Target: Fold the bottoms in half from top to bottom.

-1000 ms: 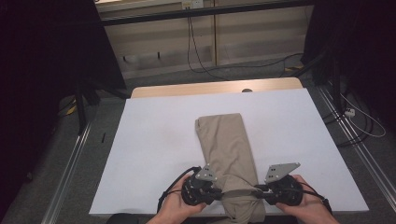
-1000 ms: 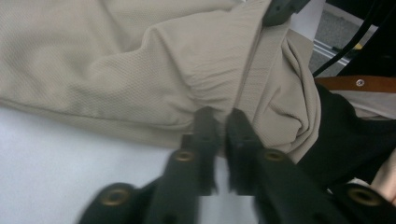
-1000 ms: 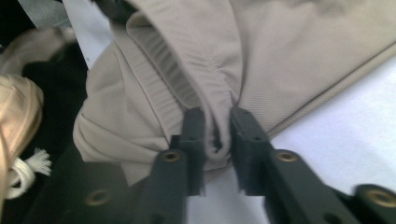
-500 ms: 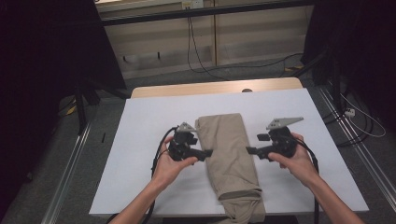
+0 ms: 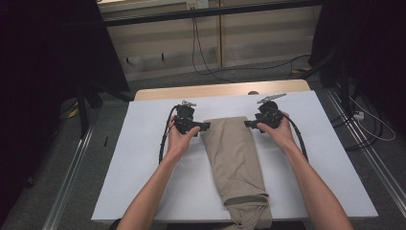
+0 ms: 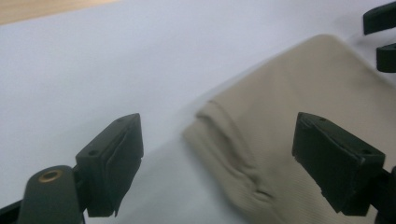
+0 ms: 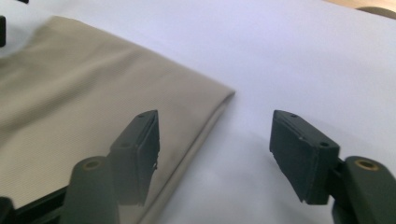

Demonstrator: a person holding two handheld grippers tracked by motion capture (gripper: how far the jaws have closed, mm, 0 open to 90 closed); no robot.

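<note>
- White sheet [image 5: 143,158] covers the table in the high view; a folded beige cloth garment [image 5: 234,158] runs from centre toward six o'clock.
- Left gripper [image 5: 205,126] sits at the garment's ten o'clock corner, right gripper [image 5: 249,123] at two o'clock.
- Left gripper view: jaws wide apart, just opened, holding nothing; the garment [image 6: 299,121] lies beyond them.
- Right gripper view: jaws apart after narrowing slightly, empty, straddling the garment's corner [image 7: 93,93].

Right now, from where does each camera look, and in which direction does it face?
High view: above the person's side, facing forward and down on the white table; forearms, left gripper, right gripper.
Left gripper view: on the left gripper, along its open jaws at the beige cloth.
Right gripper view: on the right gripper, at the cloth's corner.
All views share the cloth.
</note>
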